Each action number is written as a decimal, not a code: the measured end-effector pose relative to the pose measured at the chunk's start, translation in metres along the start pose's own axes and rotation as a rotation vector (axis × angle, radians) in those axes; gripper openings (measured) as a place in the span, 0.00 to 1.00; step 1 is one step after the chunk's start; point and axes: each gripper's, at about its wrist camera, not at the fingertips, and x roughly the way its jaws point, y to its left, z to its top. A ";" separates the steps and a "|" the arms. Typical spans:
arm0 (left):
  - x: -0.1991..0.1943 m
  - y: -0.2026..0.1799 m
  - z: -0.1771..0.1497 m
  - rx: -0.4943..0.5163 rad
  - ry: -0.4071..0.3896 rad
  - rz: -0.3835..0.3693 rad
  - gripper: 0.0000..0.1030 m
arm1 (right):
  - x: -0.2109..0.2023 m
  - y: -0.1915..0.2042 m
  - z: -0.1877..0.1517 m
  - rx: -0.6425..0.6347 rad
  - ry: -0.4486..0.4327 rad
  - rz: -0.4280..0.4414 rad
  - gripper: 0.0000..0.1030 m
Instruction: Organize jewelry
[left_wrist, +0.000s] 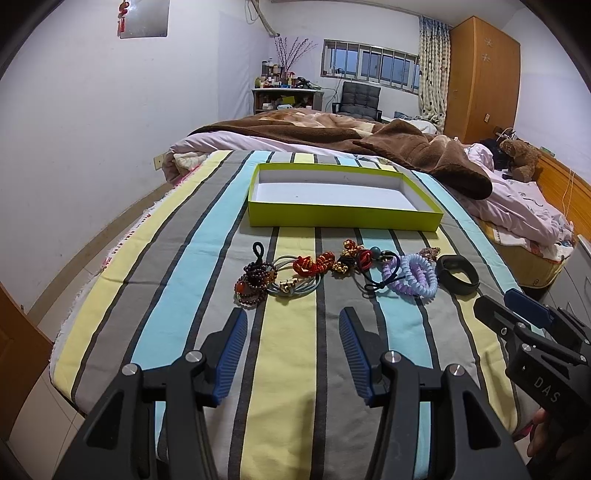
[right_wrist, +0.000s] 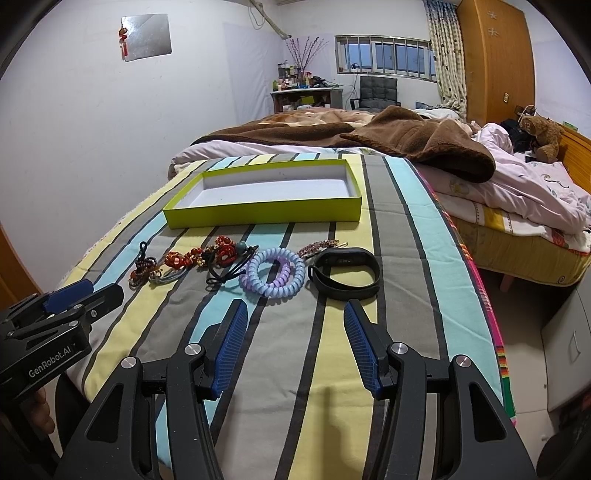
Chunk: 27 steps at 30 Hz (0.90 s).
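Nearest the cameras, the left tool (left_wrist: 291, 321) and the right tool (right_wrist: 293, 314) both hover over the striped sheet (left_wrist: 288, 369) with their blue-padded jaws spread wide and nothing between them. The sheet covers a flat surface at the foot of the bed. In the left wrist view, the right tool shows at the right edge, side on.

Just beyond the fingertips, the jewelry lies in a loose row across the stripes. From left to right it runs: a dark beaded bracelet (left_wrist: 253, 282), touching a grey-blue hair tie (left_wrist: 295, 284) with a gold clasp; a red and gold knotted ornament (left_wrist: 321, 263); a black elastic tie (left_wrist: 376, 282); 2 coiled lilac hair ties (right_wrist: 273, 277), overlapping each other; a small sparkly clip (right_wrist: 319, 245) behind them; and a black wristband (right_wrist: 345, 273) at the right end, just beside the coils.

Farther on sits the lime-green tray (left_wrist: 343, 219), shallow, white inside, holding nothing, apart from the row.

Beyond it, a brown blanket (left_wrist: 406, 147) is rumpled over the bed, with a teddy bear (left_wrist: 521, 155) at the far right.
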 end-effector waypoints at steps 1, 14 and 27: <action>0.001 0.000 0.000 -0.001 -0.001 0.000 0.52 | 0.001 0.000 0.000 -0.001 0.000 -0.001 0.53; 0.000 -0.001 0.000 -0.001 -0.001 0.001 0.52 | 0.000 0.000 0.000 0.000 -0.003 -0.003 0.53; 0.006 0.003 0.002 -0.004 0.008 0.004 0.52 | 0.005 -0.001 0.003 -0.006 0.013 -0.002 0.53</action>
